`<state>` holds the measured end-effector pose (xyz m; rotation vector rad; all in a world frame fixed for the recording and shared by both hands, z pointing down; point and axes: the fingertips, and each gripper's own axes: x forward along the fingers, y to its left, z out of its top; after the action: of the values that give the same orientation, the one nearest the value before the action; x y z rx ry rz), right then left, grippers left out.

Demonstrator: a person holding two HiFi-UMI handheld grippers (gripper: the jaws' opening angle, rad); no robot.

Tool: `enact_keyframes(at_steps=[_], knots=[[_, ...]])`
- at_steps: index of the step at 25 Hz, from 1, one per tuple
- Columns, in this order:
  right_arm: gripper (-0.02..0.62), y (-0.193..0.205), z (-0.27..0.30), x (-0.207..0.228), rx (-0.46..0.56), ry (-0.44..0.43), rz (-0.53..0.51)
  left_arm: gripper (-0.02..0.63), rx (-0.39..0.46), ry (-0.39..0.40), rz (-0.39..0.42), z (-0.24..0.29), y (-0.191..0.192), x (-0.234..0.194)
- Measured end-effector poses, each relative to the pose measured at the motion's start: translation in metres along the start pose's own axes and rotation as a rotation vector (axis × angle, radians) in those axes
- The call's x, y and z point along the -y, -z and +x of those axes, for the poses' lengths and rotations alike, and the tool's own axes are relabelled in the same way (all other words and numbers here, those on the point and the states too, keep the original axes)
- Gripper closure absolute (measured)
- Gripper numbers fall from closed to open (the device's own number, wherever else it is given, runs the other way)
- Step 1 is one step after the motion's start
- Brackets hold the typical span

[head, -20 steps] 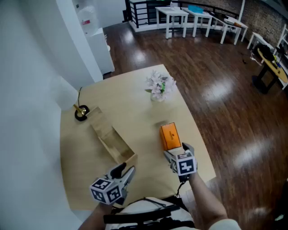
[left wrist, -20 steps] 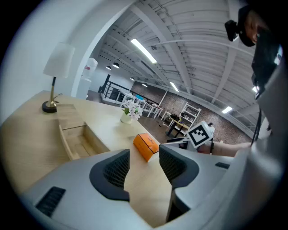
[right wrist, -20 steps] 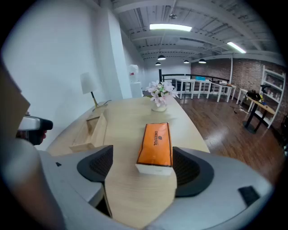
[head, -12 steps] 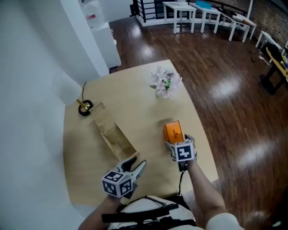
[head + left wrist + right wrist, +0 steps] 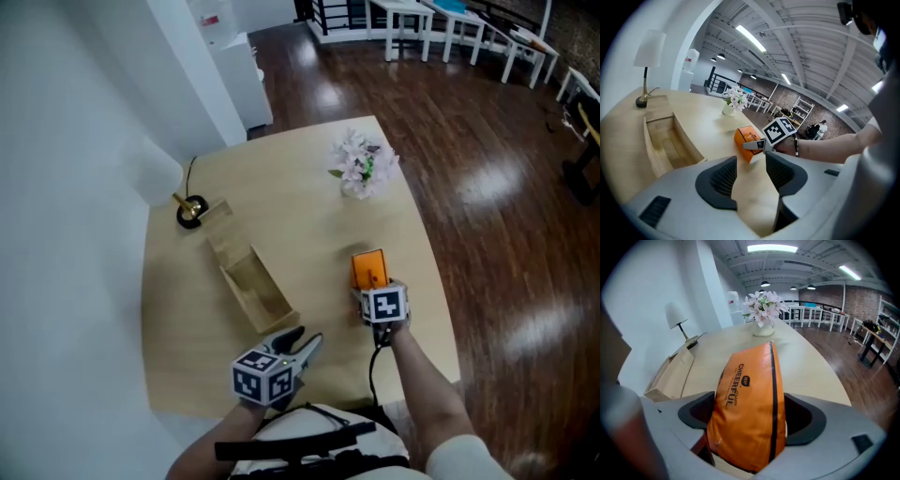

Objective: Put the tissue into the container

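Observation:
The tissue pack (image 5: 369,269) is orange and soft, and lies flat on the wooden table (image 5: 309,234). My right gripper (image 5: 373,292) is at its near end. In the right gripper view the tissue pack (image 5: 750,399) fills the gap between the wide-spread jaws of the right gripper (image 5: 750,420), with a sliver of room at the left pad. The container (image 5: 251,281) is a long open wooden box, left of the pack and empty inside. My left gripper (image 5: 305,339) hovers near the box's front end; its left gripper view (image 5: 750,173) shows the jaws apart with only bare table between them.
A vase of white flowers (image 5: 363,164) stands at the table's far right. A small brass-footed lamp (image 5: 189,211) sits at the far left by the white wall. The table's right edge drops to dark wood floor just beyond the pack.
My right gripper has slid forward onto the near end of the tissue pack. The left gripper has drifted right and forward, toward the box's front end.

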<state>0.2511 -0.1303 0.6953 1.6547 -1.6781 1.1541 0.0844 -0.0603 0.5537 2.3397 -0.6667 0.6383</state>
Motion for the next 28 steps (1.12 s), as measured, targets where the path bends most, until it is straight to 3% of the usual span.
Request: enact_keyframes(at_steps=[4, 11, 19, 28], knots=[[0.141, -0.011, -0.002, 0.012, 0.084, -0.008, 0.006, 0.411, 0.001, -0.006, -0.024, -0.002, 0.003, -0.004], [0.193, -0.016, -0.013, 0.016, 0.110, 0.004, 0.027, 0.411, 0.029, -0.019, -0.045, -0.009, 0.000, -0.012], [0.204, -0.023, -0.034, 0.018, 0.154, 0.034, 0.034, 0.411, 0.073, -0.004, -0.049, -0.019, -0.013, -0.019], [0.212, -0.061, -0.080, -0.011, 0.279, 0.007, 0.012, 0.411, 0.165, 0.007, -0.054, -0.051, -0.037, -0.029]])
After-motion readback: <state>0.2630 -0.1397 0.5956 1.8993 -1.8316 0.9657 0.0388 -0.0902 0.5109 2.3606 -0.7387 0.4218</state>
